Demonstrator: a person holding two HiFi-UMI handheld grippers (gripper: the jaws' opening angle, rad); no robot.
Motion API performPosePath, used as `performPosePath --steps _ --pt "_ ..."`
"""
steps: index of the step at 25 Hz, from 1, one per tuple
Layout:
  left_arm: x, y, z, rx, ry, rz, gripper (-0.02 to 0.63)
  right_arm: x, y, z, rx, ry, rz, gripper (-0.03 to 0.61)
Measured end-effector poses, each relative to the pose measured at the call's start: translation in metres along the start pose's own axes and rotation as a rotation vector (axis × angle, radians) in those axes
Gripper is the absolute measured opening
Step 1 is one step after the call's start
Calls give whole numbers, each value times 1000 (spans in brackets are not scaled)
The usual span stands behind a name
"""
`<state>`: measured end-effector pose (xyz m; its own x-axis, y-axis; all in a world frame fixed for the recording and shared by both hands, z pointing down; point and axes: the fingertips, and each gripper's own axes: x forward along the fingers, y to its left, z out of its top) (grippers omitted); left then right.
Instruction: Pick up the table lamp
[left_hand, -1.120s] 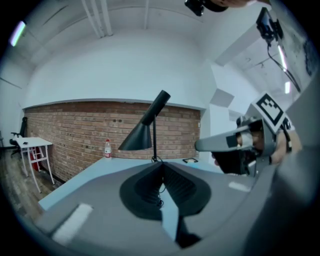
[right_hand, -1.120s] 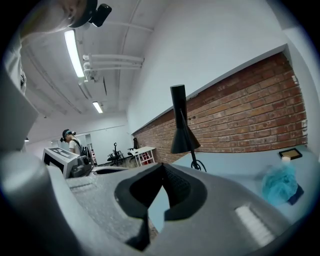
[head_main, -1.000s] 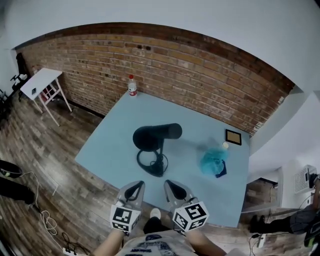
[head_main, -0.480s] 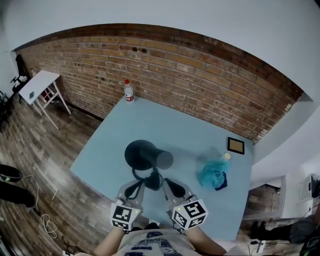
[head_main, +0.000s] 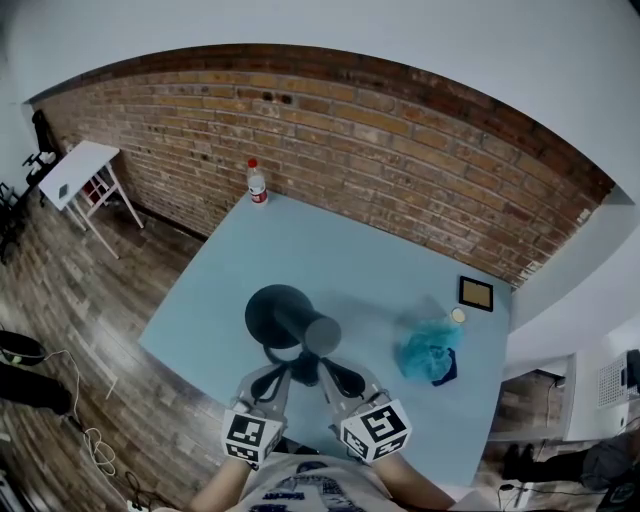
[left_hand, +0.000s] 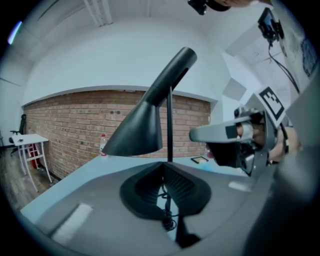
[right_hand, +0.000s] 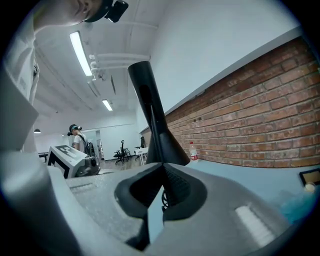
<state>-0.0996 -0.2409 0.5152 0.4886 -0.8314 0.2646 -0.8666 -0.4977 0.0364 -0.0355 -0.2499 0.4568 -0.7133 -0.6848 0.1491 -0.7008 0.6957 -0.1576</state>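
Observation:
A black table lamp (head_main: 290, 318) with a cone shade stands on the pale blue table (head_main: 220, 290) near its front edge. My left gripper (head_main: 283, 371) and right gripper (head_main: 328, 372) sit side by side with their tips at the lamp's foot, which they mostly hide. Both look shut, with nothing between the fingers. In the left gripper view the shade (left_hand: 137, 132) and thin stem rise just beyond the left gripper (left_hand: 163, 165), and a coiled cord shows below. In the right gripper view the lamp (right_hand: 155, 125) stands close ahead of the right gripper (right_hand: 163, 166).
A water bottle (head_main: 257, 183) stands at the table's far left corner by the brick wall. A teal crumpled bag (head_main: 428, 350) and a small framed picture (head_main: 476, 293) lie to the right. A white side table (head_main: 80, 172) stands on the wooden floor at left.
Both grippers have moved forward together from the table's front edge to the lamp's foot. The lamp now sits nearer and more beneath the head camera.

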Motion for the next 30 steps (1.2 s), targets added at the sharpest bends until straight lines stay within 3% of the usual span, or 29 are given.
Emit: performPosePath --steps 4,6,13,30 --pt "6 0 1 13 -6 -20 -9 9 -1 -1 -3 21 4 2" --pt "9 3 1 6 4 -25 -9 14 -2 -1 -3 22 12 49" --pt "15 12 -4 17 5 -50 -9 29 5 -2 -16 23 40 95" --pt "27 10 -15 0 26 -99 -9 42 4 5 -42 7 96 132"
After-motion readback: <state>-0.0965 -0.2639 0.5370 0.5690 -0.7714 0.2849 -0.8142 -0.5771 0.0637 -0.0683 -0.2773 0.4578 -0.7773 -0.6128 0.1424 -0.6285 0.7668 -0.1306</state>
